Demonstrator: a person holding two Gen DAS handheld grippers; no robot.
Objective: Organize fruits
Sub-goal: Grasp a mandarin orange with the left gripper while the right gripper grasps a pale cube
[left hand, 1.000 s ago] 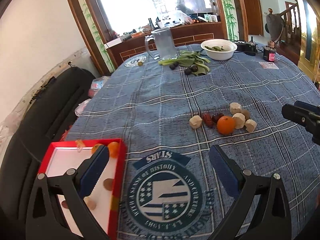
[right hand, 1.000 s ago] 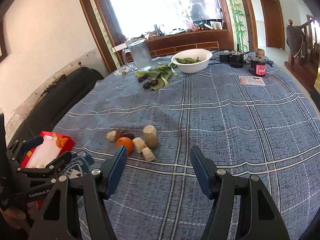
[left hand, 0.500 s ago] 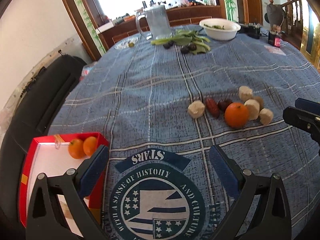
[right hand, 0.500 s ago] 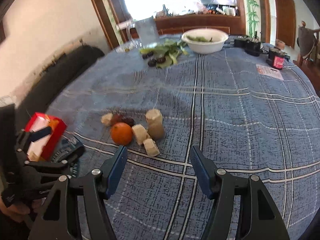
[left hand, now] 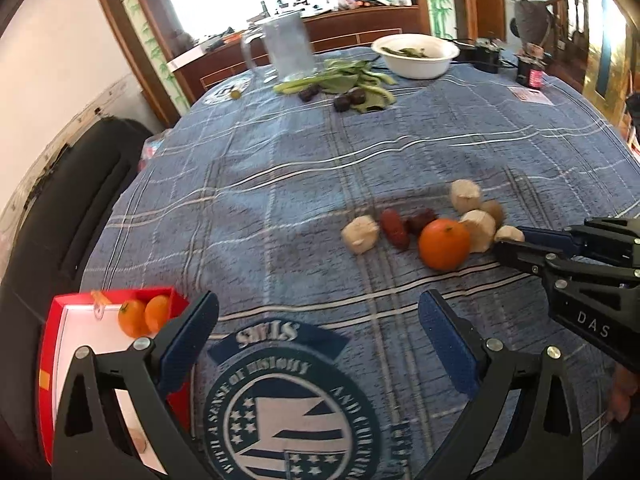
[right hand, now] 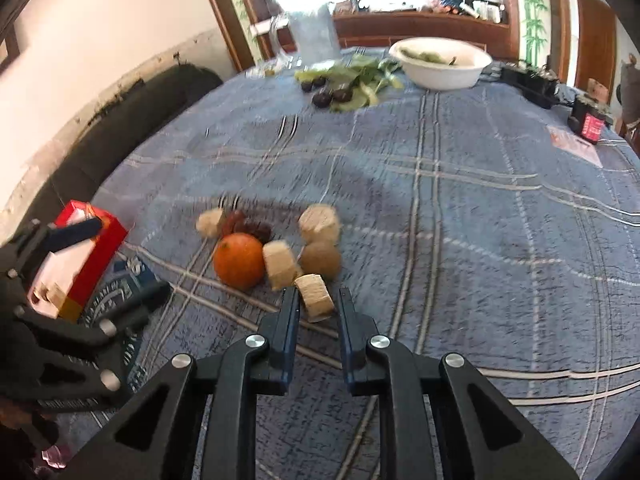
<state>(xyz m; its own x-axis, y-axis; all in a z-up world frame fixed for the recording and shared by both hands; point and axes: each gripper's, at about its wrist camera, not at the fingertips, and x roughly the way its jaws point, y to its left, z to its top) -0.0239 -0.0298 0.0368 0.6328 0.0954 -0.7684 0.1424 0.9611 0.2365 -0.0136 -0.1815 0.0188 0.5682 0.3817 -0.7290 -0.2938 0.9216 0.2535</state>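
Note:
A pile of fruit lies mid-table: an orange (right hand: 239,261), red dates (right hand: 248,222), a brown kiwi (right hand: 321,260) and several pale cut chunks. My right gripper (right hand: 317,300) has its fingers narrowed around the nearest pale chunk (right hand: 315,297), on the cloth; whether they touch it is unclear. In the left wrist view this chunk (left hand: 509,234) sits at the right gripper's tips (left hand: 510,240). My left gripper (left hand: 316,332) is open and empty, low over the cloth beside a red box (left hand: 60,344) holding two oranges (left hand: 143,316).
The table has a blue plaid cloth (right hand: 460,216). At the far side stand a clear pitcher (left hand: 286,52), a white bowl (left hand: 416,56), green leaves with dark fruits (left hand: 352,88) and a small red jar (left hand: 530,72). A black sofa (left hand: 52,208) lies to the left.
My right gripper has moved forward and down to the fruit pile and narrowed its fingers around the nearest pale chunk. My left gripper has stayed open near the red box.

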